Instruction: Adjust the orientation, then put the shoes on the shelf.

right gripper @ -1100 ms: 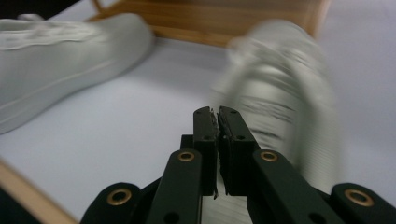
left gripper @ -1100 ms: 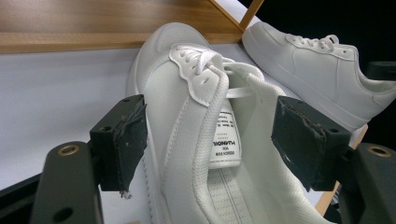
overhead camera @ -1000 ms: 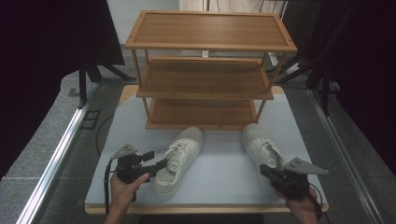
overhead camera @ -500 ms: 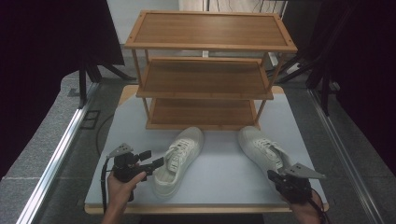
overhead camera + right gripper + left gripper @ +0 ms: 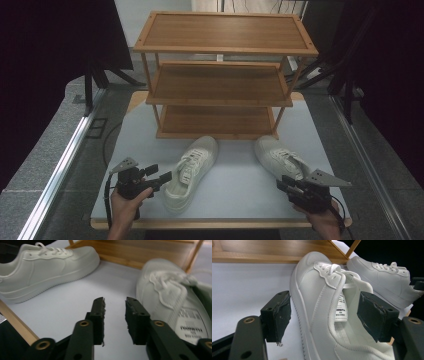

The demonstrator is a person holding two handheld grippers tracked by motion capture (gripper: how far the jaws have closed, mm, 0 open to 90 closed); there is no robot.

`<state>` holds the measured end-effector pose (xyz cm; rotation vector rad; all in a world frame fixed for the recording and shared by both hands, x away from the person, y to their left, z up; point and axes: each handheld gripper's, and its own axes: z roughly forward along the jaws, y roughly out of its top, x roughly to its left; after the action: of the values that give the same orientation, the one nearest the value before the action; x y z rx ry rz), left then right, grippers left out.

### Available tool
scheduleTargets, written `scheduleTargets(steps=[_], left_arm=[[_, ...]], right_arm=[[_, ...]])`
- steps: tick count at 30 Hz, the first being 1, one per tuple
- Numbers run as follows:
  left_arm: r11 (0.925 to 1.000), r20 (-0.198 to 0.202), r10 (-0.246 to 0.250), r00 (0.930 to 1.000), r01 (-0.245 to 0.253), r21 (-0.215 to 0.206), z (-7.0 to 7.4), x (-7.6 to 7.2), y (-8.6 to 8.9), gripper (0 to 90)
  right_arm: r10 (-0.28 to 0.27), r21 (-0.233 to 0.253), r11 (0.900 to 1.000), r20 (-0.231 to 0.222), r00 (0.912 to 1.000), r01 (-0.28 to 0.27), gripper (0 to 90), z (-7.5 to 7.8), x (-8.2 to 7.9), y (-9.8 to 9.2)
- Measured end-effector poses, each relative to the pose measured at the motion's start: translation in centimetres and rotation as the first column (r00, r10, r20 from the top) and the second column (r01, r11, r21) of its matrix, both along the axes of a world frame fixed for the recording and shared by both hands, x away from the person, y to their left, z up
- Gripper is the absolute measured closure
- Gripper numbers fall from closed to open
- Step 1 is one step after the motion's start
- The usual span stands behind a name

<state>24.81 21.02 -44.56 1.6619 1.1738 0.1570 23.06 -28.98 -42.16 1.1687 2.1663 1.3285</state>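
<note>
Two white sneakers lie on the table in front of a wooden rack. The left sneaker points its toe at the rack. My left gripper is open wide just left of its laces, the sneaker's side and tongue showing between the jaws. The right sneaker lies angled near the rack's right leg. My right gripper sits just behind its heel, jaws a narrow gap apart with nothing between them.
The three-tier wooden rack stands at the back of the white table, all its shelves bare. The table's wooden front edge is close under both hands. Metal rails and grey floor flank the table.
My right gripper has drawn back from the right sneaker's heel toward the front edge of the table. The left gripper has barely moved beside the left sneaker.
</note>
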Motion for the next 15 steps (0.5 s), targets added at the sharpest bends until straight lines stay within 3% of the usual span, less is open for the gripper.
scheduleTargets(steps=[5,13,15], left_arm=[[0.9999,0.016,0.003,0.9999,-0.003,0.01,0.5,0.0,-0.2,27.1],[0.9991,0.011,-0.007,0.9999,0.007,0.043,0.4,0.3,-0.6,27.3],[0.9978,0.03,-0.014,0.9995,0.012,0.066,1.0,0.4,-0.8,27.7]], right_arm=[[0.009,0.007,1.0,0.06,0.9982,-0.009,53.3,0.9,0.0,-0.1],[-0.051,-0.019,0.998,0.13,0.9901,0.054,45.8,3.0,0.1,-2.0],[-0.079,-0.008,0.997,0.142,0.9867,0.081,42.9,3.4,0.7,-3.1]])
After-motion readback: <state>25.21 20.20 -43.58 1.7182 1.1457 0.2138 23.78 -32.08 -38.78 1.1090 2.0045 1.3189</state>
